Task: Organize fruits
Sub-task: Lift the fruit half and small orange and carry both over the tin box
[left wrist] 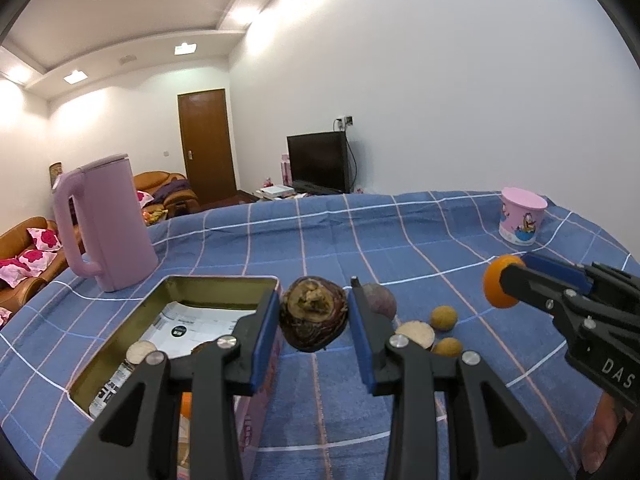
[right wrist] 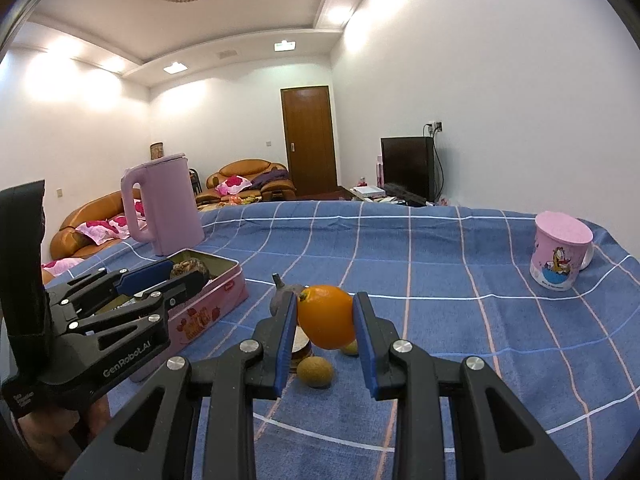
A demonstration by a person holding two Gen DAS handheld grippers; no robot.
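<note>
My left gripper [left wrist: 314,316] is shut on a dark brown, rough-skinned fruit [left wrist: 313,312] and holds it above the table beside the open pink tin [left wrist: 176,286]. My right gripper [right wrist: 325,320] is shut on an orange [right wrist: 326,316] and holds it above the loose fruits. In the left wrist view the orange [left wrist: 493,286] shows at the right, in the right gripper [left wrist: 506,280]. On the cloth lie a purple fruit [left wrist: 380,300], two small tan round fruits [left wrist: 444,317] and a pale cut piece [left wrist: 416,332]. The tin holds paper and small fruit pieces.
A pink kettle [left wrist: 106,224] stands behind the tin at the left. A pink cartoon mug [right wrist: 560,254] stands at the far right of the blue checked tablecloth [right wrist: 420,248]. Sofas, a door and a TV are beyond the table.
</note>
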